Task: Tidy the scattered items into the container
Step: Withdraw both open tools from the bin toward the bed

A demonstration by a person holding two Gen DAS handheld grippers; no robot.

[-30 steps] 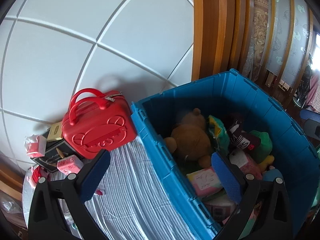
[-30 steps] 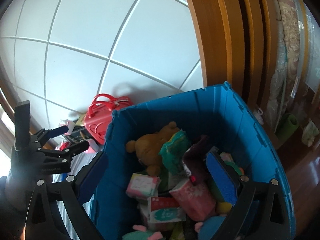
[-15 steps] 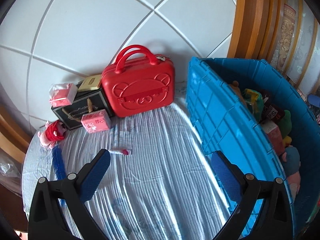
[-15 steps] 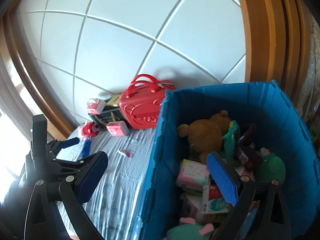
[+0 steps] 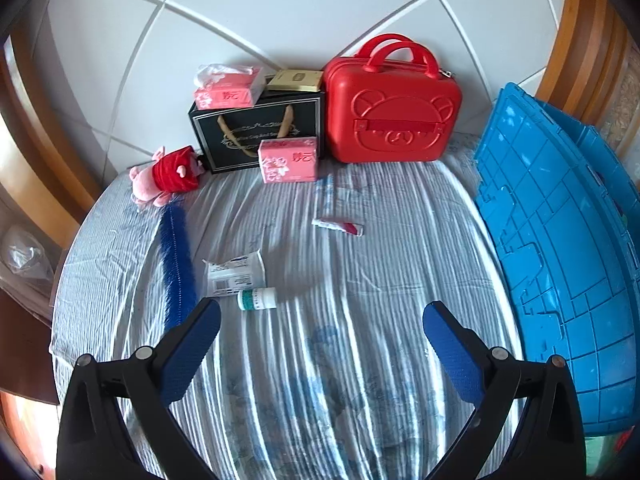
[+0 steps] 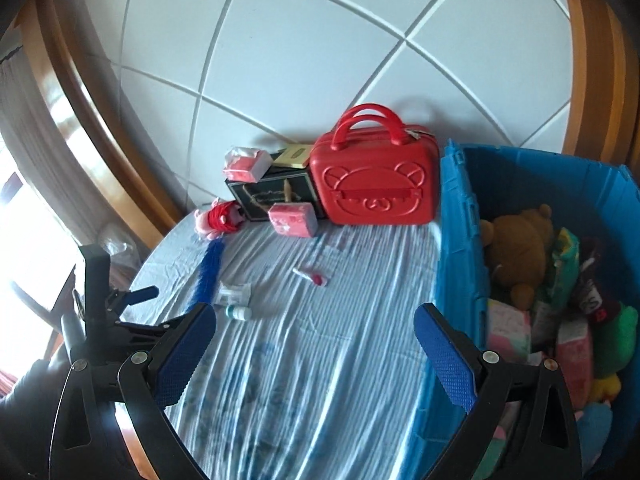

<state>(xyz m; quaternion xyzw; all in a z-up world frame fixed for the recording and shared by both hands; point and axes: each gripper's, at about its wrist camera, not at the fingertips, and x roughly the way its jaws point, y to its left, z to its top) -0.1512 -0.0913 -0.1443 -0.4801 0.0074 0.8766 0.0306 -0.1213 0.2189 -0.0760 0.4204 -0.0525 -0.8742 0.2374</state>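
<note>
A blue crate stands at the right, holding a brown teddy bear and several packs. Loose on the striped cloth lie a small white-green bottle, a white packet, a pink-red tube, a blue brush, a pink plush pig and a pink tissue pack. My left gripper hangs open above the cloth, empty. My right gripper is open and empty too, near the crate's left wall.
Against the tiled wall stand a red bear case and a black gift bag with another tissue pack and a gold box on top. Wooden frames border both sides. The table edge curves at the left.
Both grippers have swung left, away from over the crate, toward the cloth. The small bottle, packet and brush have come into view. Both stay open and empty.
</note>
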